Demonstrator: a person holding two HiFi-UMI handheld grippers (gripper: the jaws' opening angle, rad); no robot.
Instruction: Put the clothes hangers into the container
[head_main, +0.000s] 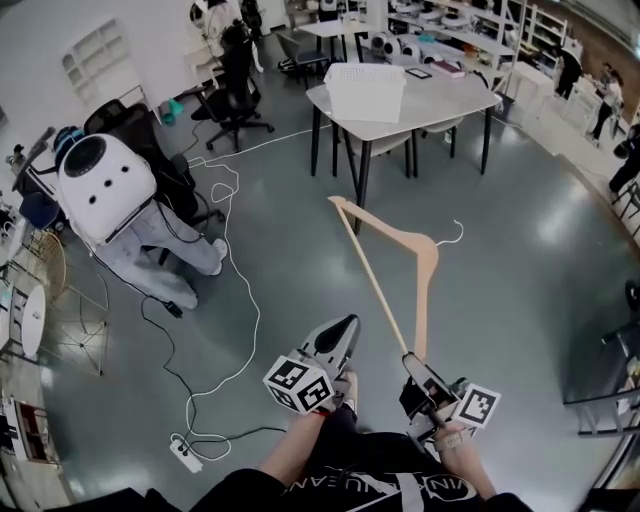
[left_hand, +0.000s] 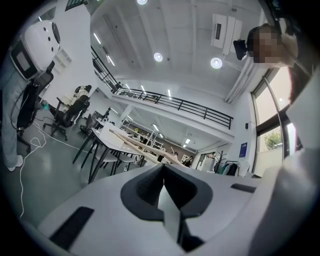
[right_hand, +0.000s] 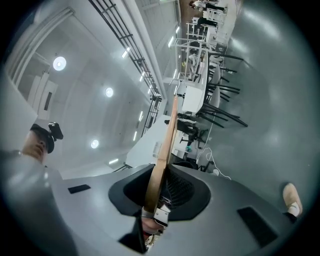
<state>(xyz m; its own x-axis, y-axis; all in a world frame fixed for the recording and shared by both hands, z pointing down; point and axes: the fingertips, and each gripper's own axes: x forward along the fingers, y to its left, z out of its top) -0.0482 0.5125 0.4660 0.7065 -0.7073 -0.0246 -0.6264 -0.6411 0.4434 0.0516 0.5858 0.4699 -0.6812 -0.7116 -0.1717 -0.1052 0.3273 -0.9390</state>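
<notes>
Between right tongs (right_hand: 154, 202), hanger (right_hand: 168, 137) end clamped; head view shows container (head_main: 365, 92) on table (head_main: 452, 100).

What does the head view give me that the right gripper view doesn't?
Only the head view: the white container on the table, the left gripper carrying nothing, and the whole outline of the wooden hanger with its wire hook.
Only the right gripper view: the jaws clamped on the hanger's end, seen close up, and the ceiling lights.
Both: the wooden hanger held in the right gripper, pointing out ahead over the grey floor.
</notes>
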